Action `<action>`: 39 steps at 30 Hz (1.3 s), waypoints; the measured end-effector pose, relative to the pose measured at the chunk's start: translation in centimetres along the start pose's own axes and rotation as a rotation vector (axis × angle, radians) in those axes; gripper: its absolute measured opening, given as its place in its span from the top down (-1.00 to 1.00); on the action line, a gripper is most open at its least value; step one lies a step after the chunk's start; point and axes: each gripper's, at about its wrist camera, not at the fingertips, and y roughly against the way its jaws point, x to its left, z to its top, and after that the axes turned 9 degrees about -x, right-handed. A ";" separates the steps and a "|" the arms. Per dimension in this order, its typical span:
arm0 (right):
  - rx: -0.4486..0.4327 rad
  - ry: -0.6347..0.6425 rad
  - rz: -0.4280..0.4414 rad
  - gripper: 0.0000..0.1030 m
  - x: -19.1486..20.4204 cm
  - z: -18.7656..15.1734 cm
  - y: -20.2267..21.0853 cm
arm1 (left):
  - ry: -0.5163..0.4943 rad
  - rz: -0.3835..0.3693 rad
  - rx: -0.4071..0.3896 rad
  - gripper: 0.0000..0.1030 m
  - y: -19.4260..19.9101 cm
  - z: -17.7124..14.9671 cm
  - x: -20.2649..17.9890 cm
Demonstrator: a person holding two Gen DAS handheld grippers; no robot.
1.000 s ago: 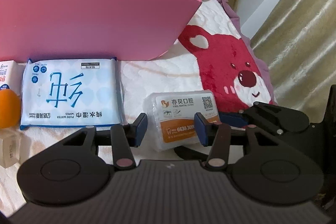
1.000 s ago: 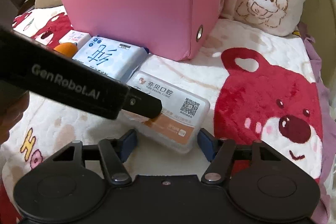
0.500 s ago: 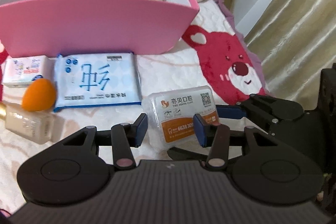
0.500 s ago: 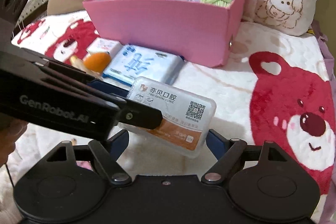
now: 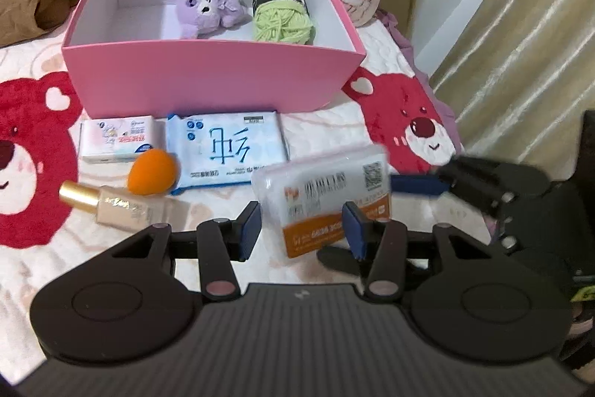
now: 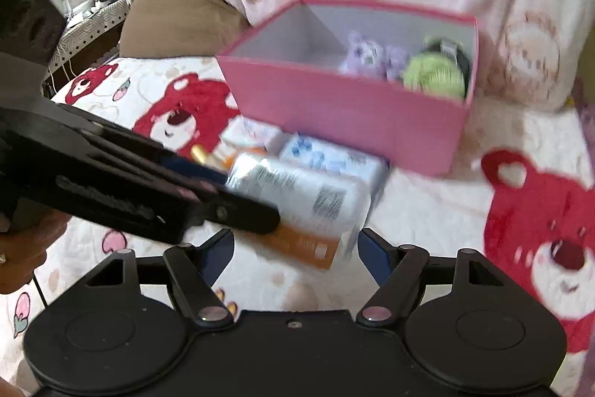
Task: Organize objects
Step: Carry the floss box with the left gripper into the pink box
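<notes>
Floss box [image 5: 323,188] – a clear case with an orange and white label – hangs tilted above the bear-print blanket [image 5: 319,125], in front of the pink box [image 5: 208,77] and apart from it. We see the left gripper [image 5: 301,229] clenched on the case: its blue pads sit on opposite sides of the near end, and in the right wrist view one finger lies across the label. The right gripper [image 6: 295,244] brackets the case from the other side; its jaws have just been closing with the case between them, but we cannot tell whether the pads press on it – blur hides the contact. Inside the pink box lie a purple plush [image 5: 208,6] and a green yarn ball [image 5: 282,13]. On the blanket before it lie a wipes pack [image 5: 223,144], a tissue pack [image 5: 119,136], an orange sponge [image 5: 152,172] and a foundation bottle [image 5: 119,209].
</notes>
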 end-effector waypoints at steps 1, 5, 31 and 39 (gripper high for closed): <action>-0.005 0.025 -0.010 -0.59 0.5 0.6 0.2 | 0.011 -0.005 0.001 0.11 0.4 0.4 0.1; -0.028 0.009 -0.021 -0.57 0.5 2.7 0.8 | -0.007 -0.005 -0.020 0.13 2.0 2.6 -0.1; 0.078 -0.314 0.007 -0.02 -9.1 13.7 -11.9 | 0.045 0.119 -0.081 0.10 -4.9 16.9 5.8; 0.191 -0.313 -0.032 -0.02 -10.7 12.5 -17.7 | 0.201 0.120 0.005 0.11 -11.1 16.0 9.5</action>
